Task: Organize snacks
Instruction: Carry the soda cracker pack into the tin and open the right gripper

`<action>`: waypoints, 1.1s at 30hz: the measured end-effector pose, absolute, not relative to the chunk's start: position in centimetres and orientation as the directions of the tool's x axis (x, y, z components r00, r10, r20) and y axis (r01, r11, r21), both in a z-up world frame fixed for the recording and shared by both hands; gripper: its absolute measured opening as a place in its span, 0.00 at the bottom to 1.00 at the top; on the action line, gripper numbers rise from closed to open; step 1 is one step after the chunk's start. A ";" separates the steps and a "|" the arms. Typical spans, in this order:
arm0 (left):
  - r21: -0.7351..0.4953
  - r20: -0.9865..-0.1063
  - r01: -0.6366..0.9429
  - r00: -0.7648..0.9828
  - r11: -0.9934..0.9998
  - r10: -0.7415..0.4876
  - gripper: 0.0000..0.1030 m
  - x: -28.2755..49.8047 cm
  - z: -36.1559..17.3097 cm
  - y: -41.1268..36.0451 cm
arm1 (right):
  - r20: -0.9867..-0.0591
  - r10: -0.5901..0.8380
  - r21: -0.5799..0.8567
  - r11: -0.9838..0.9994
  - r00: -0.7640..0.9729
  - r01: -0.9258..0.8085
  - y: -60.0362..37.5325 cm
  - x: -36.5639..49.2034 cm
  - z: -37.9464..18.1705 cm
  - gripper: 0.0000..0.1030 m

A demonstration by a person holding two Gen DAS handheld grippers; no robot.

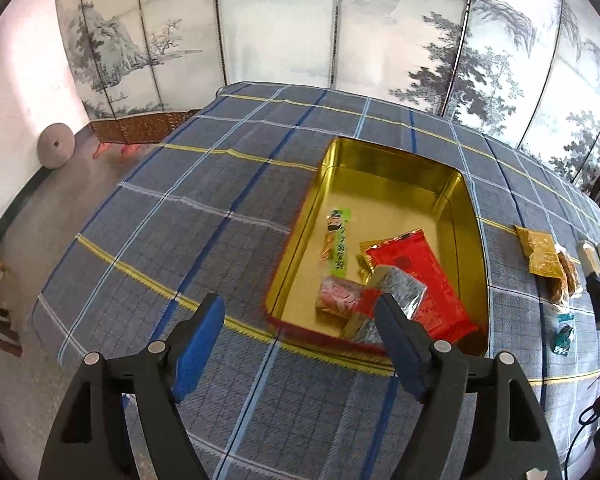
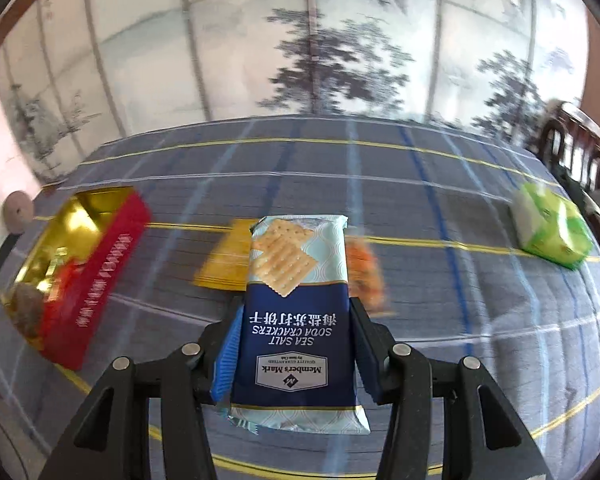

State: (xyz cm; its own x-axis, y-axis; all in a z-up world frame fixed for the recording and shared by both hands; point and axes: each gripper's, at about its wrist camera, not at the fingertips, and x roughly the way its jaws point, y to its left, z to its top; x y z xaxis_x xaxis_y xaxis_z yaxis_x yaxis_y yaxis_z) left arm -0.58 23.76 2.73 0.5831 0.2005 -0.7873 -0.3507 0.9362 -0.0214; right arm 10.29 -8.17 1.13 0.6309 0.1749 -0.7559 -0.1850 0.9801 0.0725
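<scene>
Pinching a soda cracker pack [image 2: 298,312] w/ your right tool [image 2: 296,344], held above the plaid worktop [image 2: 440,208]. Your left tool [image 1: 300,344] is spread wide, holding nothing, just short of the gold tin [image 1: 384,160]. Inside the tin: a red packet [image 1: 420,272], a green stick [image 1: 338,244], a pink pack [image 1: 340,298].

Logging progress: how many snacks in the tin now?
4 visible in the tin: green stick, red pack, pink pack, silver pack. A gold edge under the red may be another.
</scene>
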 end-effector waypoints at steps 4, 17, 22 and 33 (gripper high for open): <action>-0.028 -0.788 -0.376 0.578 0.926 0.211 0.73 -1.5 2.8 24.8 | -0.752 0.247 0.097 0.959 0.612 -0.268 -4.2 9.8 1.7 0.49; -0.037 -0.800 -0.470 0.542 0.882 0.255 0.73 -4.5 2.3 28.6 | -0.754 0.371 0.087 0.875 0.543 -0.476 7.4 8.4 2.2 0.49; -0.048 -0.804 -0.499 0.533 0.865 0.263 0.73 -5.4 2.1 29.9 | -0.767 0.374 0.062 0.852 0.522 -0.520 10.5 8.3 1.7 0.49; -0.065 -0.812 -0.529 0.522 0.846 0.263 0.73 -6.7 1.7 31.3 | -0.787 0.376 0.031 0.816 0.490 -0.577 14.9 7.7 0.2 0.49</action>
State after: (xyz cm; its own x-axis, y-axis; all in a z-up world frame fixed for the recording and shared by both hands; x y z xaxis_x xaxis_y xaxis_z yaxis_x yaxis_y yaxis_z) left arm -6.71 31.26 1.70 0.5216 0.2633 -0.8116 -0.5288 0.8462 -0.0654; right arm 7.67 14.93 0.19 0.4899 0.3759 -0.7866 -0.5771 0.8161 0.0306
